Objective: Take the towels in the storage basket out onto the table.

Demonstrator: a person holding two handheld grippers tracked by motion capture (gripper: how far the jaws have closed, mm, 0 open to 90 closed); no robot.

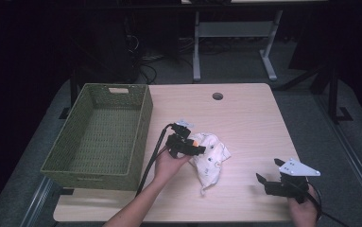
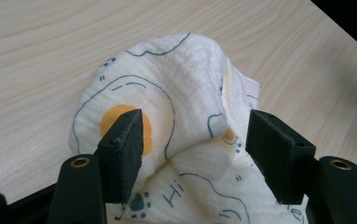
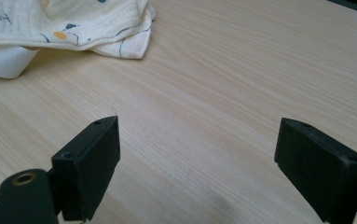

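left gripper view: printed cloth [image 2: 185, 93] bunched between its parted jaws; right gripper [image 3: 197, 163] jaws apart over bare table [image 3: 241, 70].

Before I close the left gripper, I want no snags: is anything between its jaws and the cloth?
Nothing visible does. The left gripper has its jaws open on either side of a raised fold of the cloth, on the bare table.

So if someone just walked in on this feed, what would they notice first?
Probably the crumpled printed cloth mid-table, with the left tongs open around a raised fold of it. Next, the green woven basket at the table's left edge. The right tongs sit open over bare wood near the front right.
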